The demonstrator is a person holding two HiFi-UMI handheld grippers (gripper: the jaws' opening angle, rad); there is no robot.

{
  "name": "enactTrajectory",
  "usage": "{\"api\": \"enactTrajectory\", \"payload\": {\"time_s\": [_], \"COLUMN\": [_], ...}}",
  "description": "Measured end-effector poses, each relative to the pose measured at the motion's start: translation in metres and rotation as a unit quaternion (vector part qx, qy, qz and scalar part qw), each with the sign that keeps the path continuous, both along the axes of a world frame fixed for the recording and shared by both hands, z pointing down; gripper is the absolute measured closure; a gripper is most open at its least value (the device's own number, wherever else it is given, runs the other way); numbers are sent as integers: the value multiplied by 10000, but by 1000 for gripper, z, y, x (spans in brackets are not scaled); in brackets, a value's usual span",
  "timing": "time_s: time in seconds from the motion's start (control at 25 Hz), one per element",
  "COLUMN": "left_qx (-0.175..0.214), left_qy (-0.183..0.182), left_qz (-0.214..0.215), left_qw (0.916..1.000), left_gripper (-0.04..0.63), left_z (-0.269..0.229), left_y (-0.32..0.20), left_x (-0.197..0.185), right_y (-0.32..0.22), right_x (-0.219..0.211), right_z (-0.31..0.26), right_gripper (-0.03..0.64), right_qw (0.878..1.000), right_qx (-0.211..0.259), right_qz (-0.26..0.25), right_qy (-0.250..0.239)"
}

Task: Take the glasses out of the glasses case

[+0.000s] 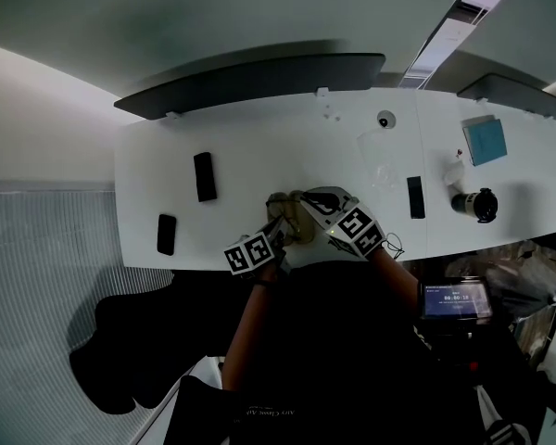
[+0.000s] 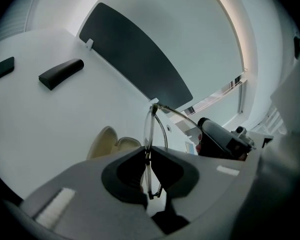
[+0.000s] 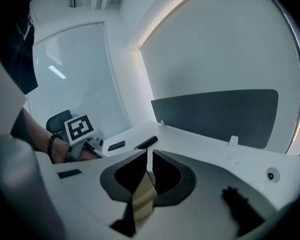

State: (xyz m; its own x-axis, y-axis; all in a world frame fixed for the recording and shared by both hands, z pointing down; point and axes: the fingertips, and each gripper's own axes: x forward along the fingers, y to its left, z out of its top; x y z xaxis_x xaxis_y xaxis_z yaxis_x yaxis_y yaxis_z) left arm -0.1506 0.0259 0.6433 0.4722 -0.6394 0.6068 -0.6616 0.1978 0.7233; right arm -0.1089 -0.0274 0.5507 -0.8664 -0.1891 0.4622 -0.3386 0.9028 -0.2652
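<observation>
The left hand-held gripper (image 2: pixel 149 151) is clamped on the glasses (image 2: pixel 151 126) beside the open beige case (image 3: pixel 144 199), whose flap the right hand-held gripper (image 3: pixel 149 156) pinches, near the tabletop (image 1: pixel 241 146) edge.

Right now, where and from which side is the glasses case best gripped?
Its thin flap, from the person's side, as the right gripper does: the glasses case lies open, and that flat edge likely suits jaws better than the rounded shell.

An office: a long white desk (image 1: pixel 259 146) with dark divider screens (image 1: pixel 259 80) along its far edge, a swivel chair (image 3: pixel 56 120) nearby, window blinds (image 3: pixel 75 66), and a ceiling light strip (image 1: pixel 442 46).
</observation>
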Motion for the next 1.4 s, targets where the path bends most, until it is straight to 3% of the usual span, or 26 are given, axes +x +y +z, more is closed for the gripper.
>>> {"api": "enactTrajectory", "payload": {"time_s": [0.2,0.4,0.52,0.64,0.72,0.8,0.92,1.0,1.04,1.08,1.12,1.16,1.2,1.28,1.32,1.36,1.4], "left_qx": [2,100,132,72,-25,-120,-82,-3,108,307,599,967,1378,2119,2345,2475,2538], "left_qy": [106,977,1467,1755,1764,1484,526,-351,-890,-1516,-2233,-3012,-3783,-4962,-5274,-5430,-5504], "left_qz": [87,-214,-168,-30,32,211,1027,1776,2228,2753,3350,3979,4575,5454,5720,5908,6047], "left_qw": [9999,9949,9890,9844,9843,9886,9933,9835,9707,9488,9134,8612,7929,6414,5829,5430,5166], "left_gripper": [554,554,554,555,555,557,557,558,558,557,558,557,557,557,557,557,557], "left_z": [-1,-18,-26,-25,-18,-10,2,14,20,25,29,33,37,42,44,48,56], "left_y": [1,-16,-29,-30,-26,-24,-25,-27,-29,-32,-35,-37,-38,-39,-38,-36,-34], "left_x": [7,22,43,65,78,87,105,119,127,136,147,160,173,199,210,220,228], "right_y": [3,21,30,30,32,34,35,38,39,41,43,45,48,55,58,61,63], "right_x": [9,11,23,47,68,96,141,171,185,200,214,228,241,264,274,283,290], "right_z": [3,4,13,23,30,32,31,30,30,29,27,26,24,23,24,24,25], "right_gripper": [578,581,590,592,592,592,592,592,592,592,592,592,592,592,592,592,592], "right_qw": [9996,9963,9952,9918,9937,9954,9894,9833,9801,9768,9732,9696,9661,9597,9571,9552,9536], "right_qx": [-243,-715,-784,-919,-737,-358,-313,-381,-370,-349,-328,-306,-284,-255,-251,-253,-263], "right_qz": [96,39,237,599,692,857,1381,1741,1912,2078,2239,2393,2535,2771,2858,2923,2973], "right_qy": [-135,-481,-545,-657,-481,-250,-313,-381,-386,-390,-401,-410,-410,-398,-396,-400,-408]}}
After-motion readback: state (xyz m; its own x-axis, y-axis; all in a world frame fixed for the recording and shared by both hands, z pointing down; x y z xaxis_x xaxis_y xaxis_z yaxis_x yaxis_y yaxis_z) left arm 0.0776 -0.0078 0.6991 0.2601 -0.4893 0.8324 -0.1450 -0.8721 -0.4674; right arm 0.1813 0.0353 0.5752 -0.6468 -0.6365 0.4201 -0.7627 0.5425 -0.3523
